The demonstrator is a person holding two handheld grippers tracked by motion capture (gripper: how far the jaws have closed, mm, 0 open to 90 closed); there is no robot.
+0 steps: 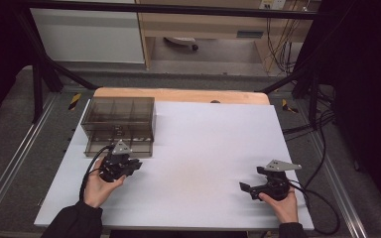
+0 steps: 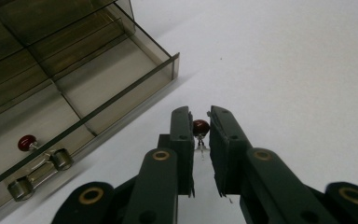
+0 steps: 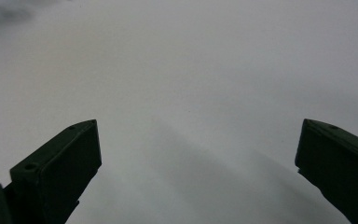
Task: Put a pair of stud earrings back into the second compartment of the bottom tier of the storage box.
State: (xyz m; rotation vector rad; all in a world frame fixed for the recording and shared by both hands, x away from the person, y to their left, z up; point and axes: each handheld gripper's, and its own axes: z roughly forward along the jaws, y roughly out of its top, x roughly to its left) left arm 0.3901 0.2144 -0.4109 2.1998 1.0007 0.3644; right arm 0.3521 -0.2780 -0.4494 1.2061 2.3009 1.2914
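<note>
From above, near the left edge of the white table (image 1: 203, 148), left gripper (image 1: 122, 166) sits just in front of the smoked clear organiser box (image 1: 119, 124), apart from its front wall, with the cable looping back to the hand; right gripper (image 1: 258, 187) rests well apart at the right, low over bare board, doing nothing for now and best kept that way. Along the left gripper (image 2: 200, 135) view, jaws drawn narrow and pinching a small dark-red bead on a thin metal pin (image 2: 200, 127), bead poking out just past the tips; to the left, the drawer (image 2: 88, 98) of the box pulled out, divided into compartments, with a second red bead (image 2: 27, 142) lying in the near one and a clear bar handle (image 2: 39, 175) on the front. Judged as a carry into the drawer: keep the squeeze steady, lift clear of the drawer's front lip, aim for a chosen compartment and lower close before letting go, since so small a piece may bounce or roll. Along the right gripper (image 3: 198, 140) view, jaws spread wide over plain table, nothing between them
</note>
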